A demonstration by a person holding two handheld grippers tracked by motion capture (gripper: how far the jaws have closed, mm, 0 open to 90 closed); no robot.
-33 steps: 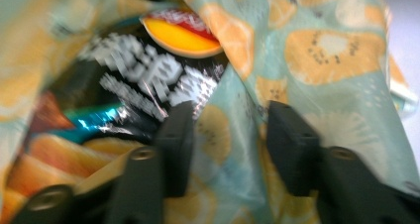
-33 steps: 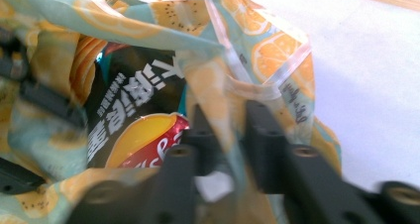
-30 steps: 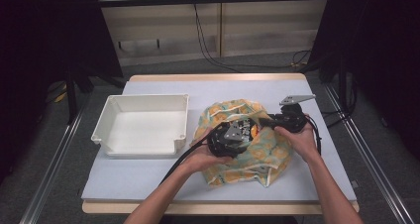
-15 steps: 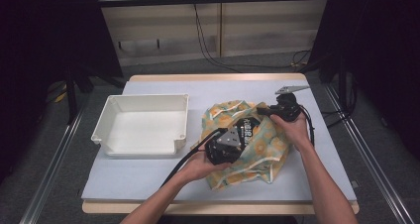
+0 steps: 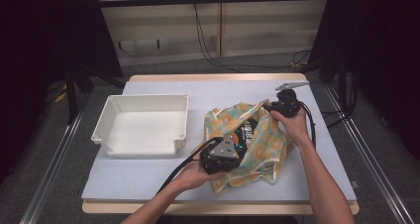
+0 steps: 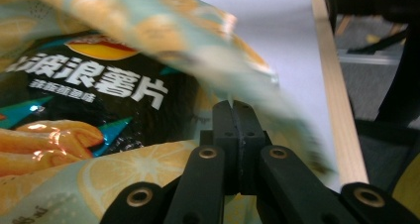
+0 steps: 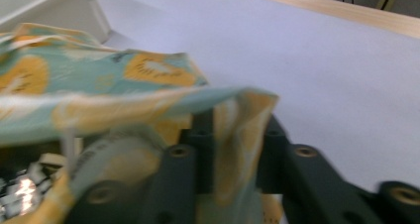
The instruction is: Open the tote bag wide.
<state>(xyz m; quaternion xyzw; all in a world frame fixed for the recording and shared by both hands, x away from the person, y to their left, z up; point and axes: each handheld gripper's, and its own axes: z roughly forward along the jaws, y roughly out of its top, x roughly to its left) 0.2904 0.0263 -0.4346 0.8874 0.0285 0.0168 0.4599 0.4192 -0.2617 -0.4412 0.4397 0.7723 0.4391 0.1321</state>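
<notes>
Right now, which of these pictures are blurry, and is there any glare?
High view: evenly lit and sharp, dark at the sides. Left gripper view: the fruit-print bag is smeared at its upper edge, and the crisp packet shows shiny glare. Right gripper view: cloth and jaws are soft and blurred.

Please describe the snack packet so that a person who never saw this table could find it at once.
On the table, look right of the white tray to the fabric bag printed with orange slices. The snack packet lies inside its opening. It is the one glossy black thing there, with white lettering and pictured chips.
</notes>
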